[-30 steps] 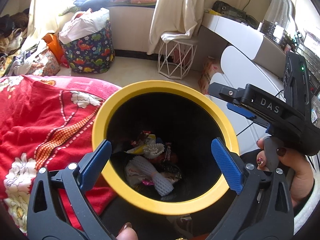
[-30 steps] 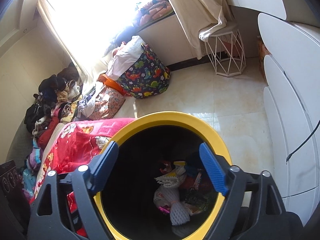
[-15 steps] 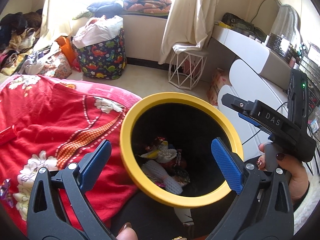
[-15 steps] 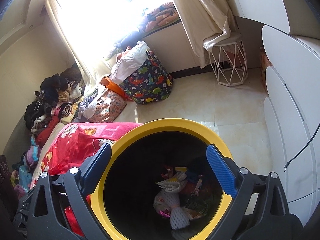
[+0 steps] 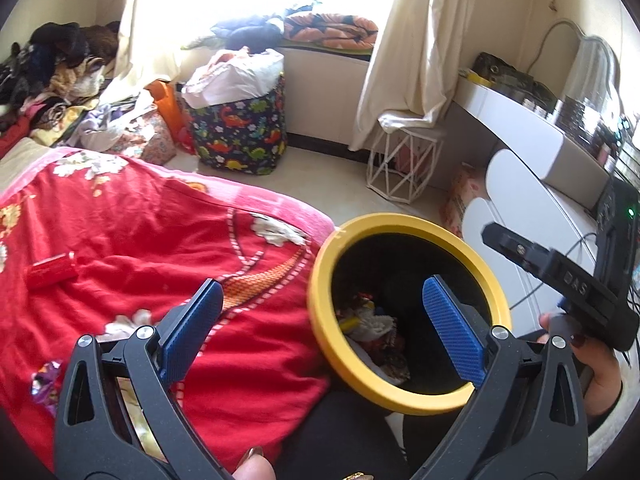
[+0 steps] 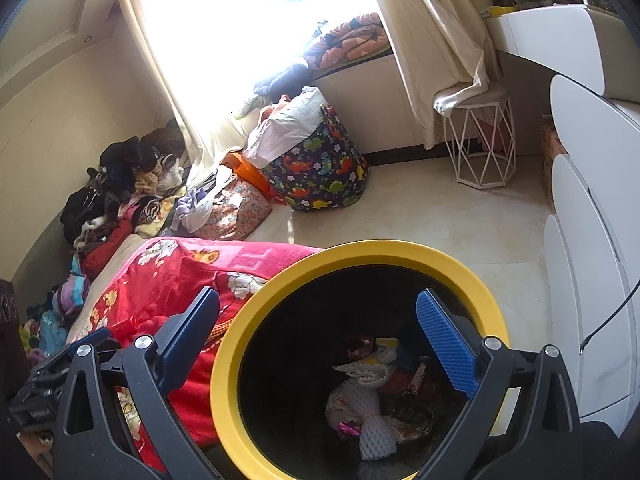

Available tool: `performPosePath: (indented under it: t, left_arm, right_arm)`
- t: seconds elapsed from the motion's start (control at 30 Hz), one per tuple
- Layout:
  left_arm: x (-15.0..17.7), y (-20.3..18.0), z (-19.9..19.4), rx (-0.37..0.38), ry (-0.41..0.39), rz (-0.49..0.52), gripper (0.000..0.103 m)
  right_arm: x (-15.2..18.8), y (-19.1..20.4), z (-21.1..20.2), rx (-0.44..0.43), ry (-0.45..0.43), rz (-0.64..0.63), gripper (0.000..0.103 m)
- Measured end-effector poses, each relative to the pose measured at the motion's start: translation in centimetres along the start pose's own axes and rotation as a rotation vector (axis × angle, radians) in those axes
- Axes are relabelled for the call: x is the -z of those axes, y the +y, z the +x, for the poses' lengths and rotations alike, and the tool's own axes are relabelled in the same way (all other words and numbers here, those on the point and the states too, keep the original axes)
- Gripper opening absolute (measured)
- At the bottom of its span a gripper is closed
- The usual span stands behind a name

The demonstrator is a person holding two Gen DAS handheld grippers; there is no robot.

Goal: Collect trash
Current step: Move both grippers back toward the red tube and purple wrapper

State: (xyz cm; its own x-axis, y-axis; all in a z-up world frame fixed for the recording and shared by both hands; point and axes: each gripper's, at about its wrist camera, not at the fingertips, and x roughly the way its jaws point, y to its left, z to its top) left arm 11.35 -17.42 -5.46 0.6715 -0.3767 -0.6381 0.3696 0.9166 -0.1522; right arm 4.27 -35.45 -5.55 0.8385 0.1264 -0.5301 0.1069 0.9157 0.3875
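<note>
Left wrist view, left to right: red wrapper flat on red blanket; left gripper gaping, empty; yellow-rimmed bin against blanket edge, foam netting and wrappers inside; bare floor beyond; right gripper wide, just opened, empty, marked "DAS".

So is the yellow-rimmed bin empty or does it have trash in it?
Partly filled: wrappers and white foam netting lie at the bottom of the bin.

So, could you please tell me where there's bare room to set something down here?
Bare floor lies between the dinosaur basket, the wire stool and the white drawers. The red blanket is mostly free apart from a red packet. The clothes pile is crowded.
</note>
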Motion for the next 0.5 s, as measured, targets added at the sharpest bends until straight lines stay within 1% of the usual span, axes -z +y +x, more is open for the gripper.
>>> performPosePath:
  t: [0.3,0.5]
  left_arm:
    - [-1.3,4.4,-2.1,-0.067,-0.059,-0.058,0.092]
    - [-1.7,8.1,-3.6,-0.107,-0.097,-0.114,0.092]
  right_arm:
    - [0.4,3.9,0.0,-0.042,-0.007,-0.069,0.096]
    - [1.3,6.4,0.2,-0.065,-0.002,-0.103,0.096]
